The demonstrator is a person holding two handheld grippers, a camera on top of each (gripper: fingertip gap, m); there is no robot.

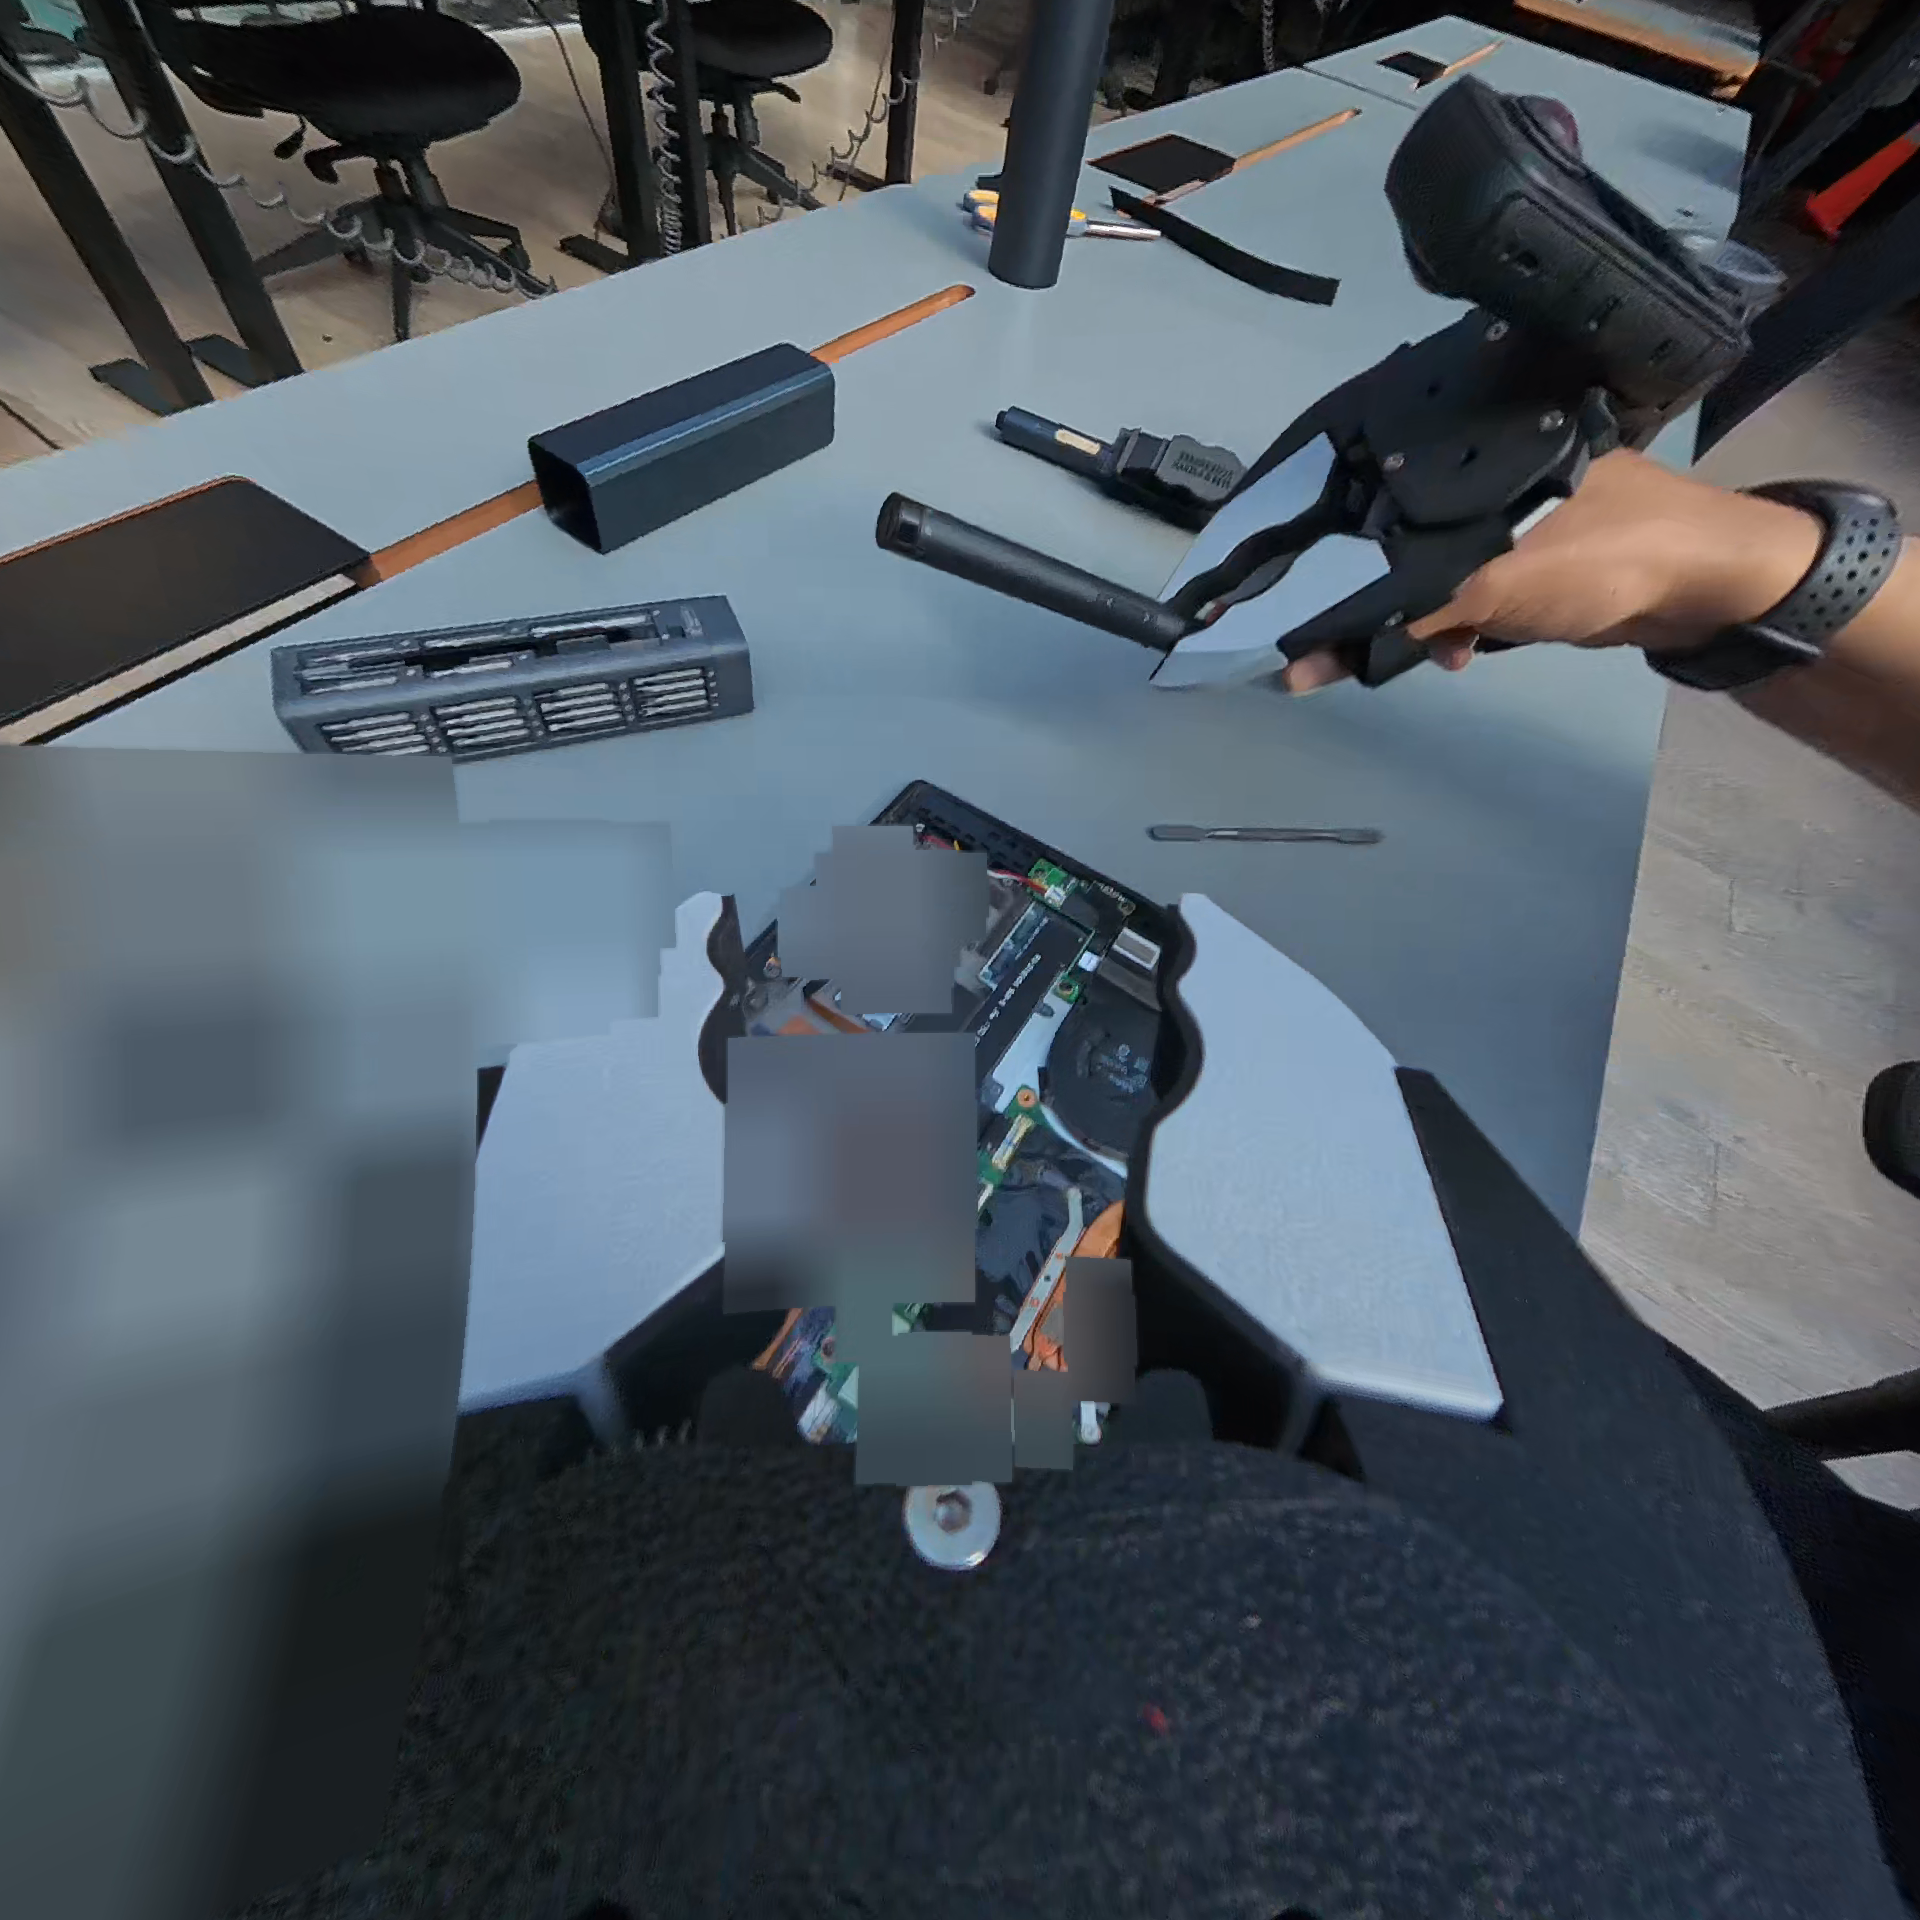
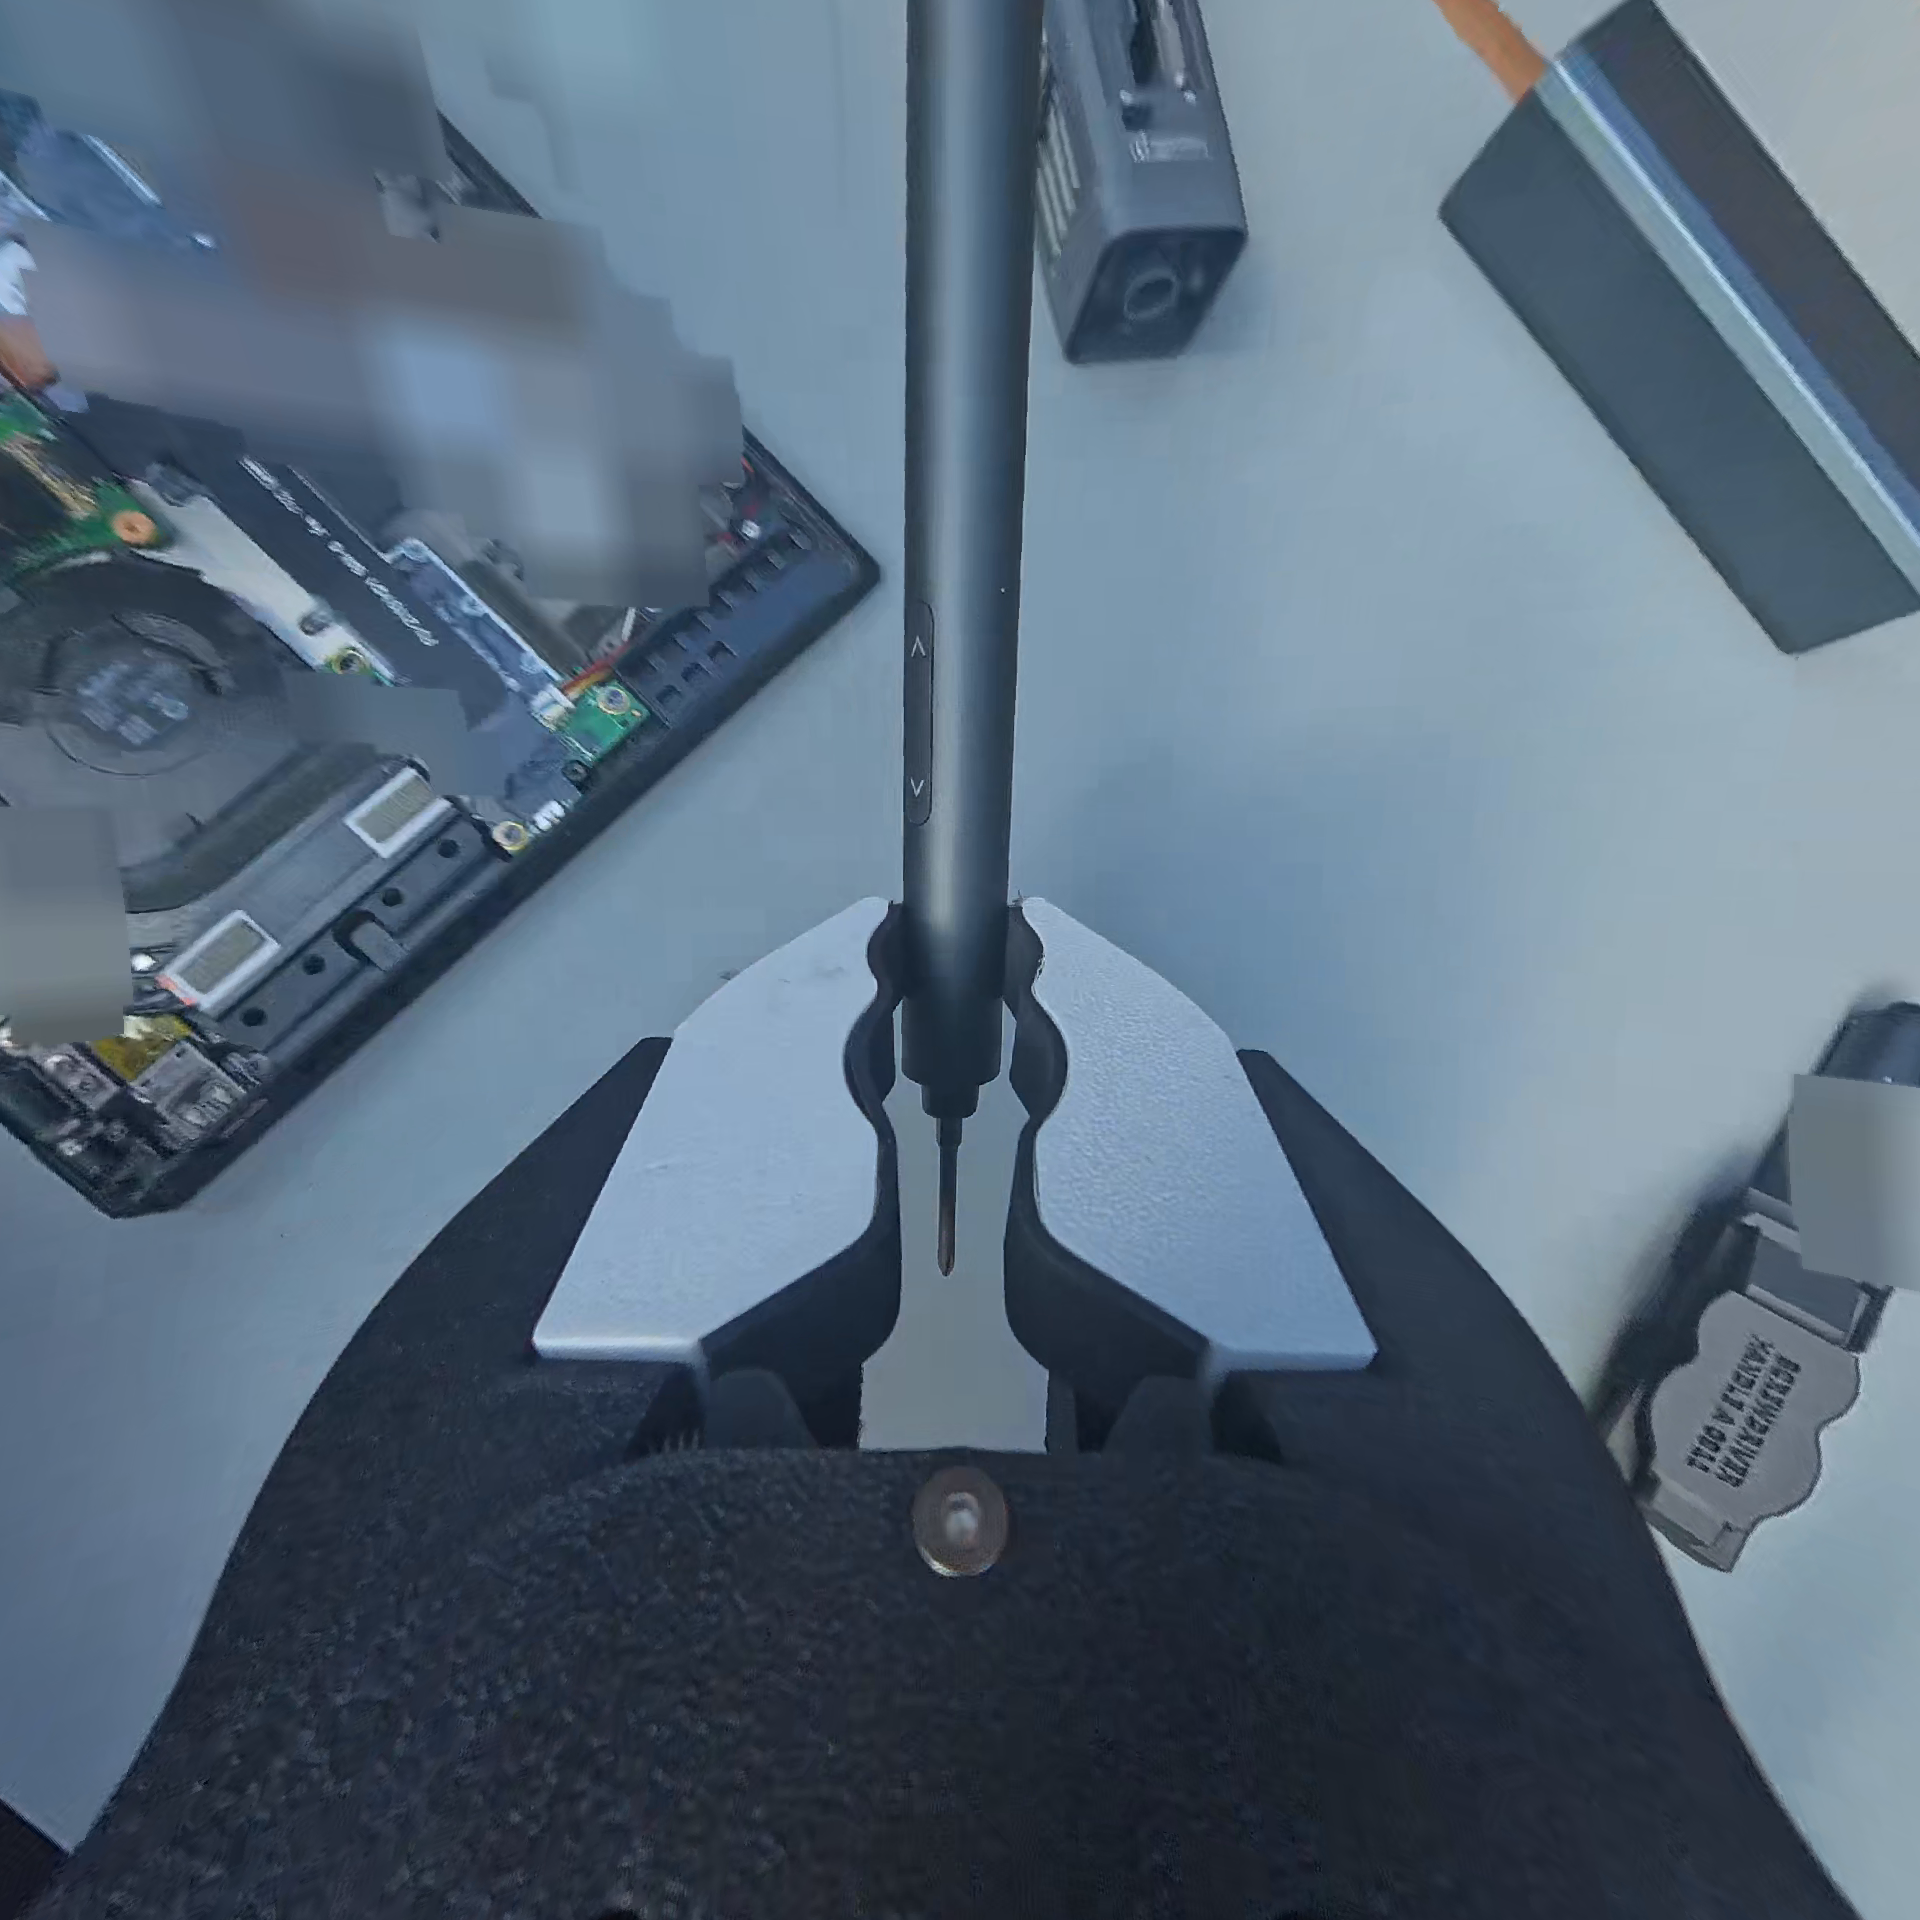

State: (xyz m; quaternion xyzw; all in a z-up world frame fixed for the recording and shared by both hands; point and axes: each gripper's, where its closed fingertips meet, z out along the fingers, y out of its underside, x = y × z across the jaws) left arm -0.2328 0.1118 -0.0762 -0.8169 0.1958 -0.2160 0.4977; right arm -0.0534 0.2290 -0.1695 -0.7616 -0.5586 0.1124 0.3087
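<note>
My left gripper (image 1: 951,925) is open and empty, and its jaws stand wide over an opened laptop (image 1: 1101,1060) whose circuit board and fan are bare. The laptop also shows at the left of the right wrist view (image 2: 312,831). My right gripper (image 2: 956,920) is shut on a dark grey electric screwdriver (image 2: 966,416). It grips the bit end, the thin bit points back toward the camera, and the body sticks out forward. In the left wrist view the right gripper (image 1: 1179,634) holds the screwdriver (image 1: 1018,566) just above the grey table (image 1: 935,707), beyond the laptop.
A grey tray of screwdriver bits (image 1: 509,675) lies at the left, with its empty sleeve (image 1: 686,447) behind it. A black holder (image 1: 1143,457) and a thin metal pry tool (image 1: 1262,834) lie at the right. A dark post (image 1: 1039,135) stands at the back. The table edge (image 1: 1621,935) runs along the right. My right fingertips sit around 25 centimeters from my left ones.
</note>
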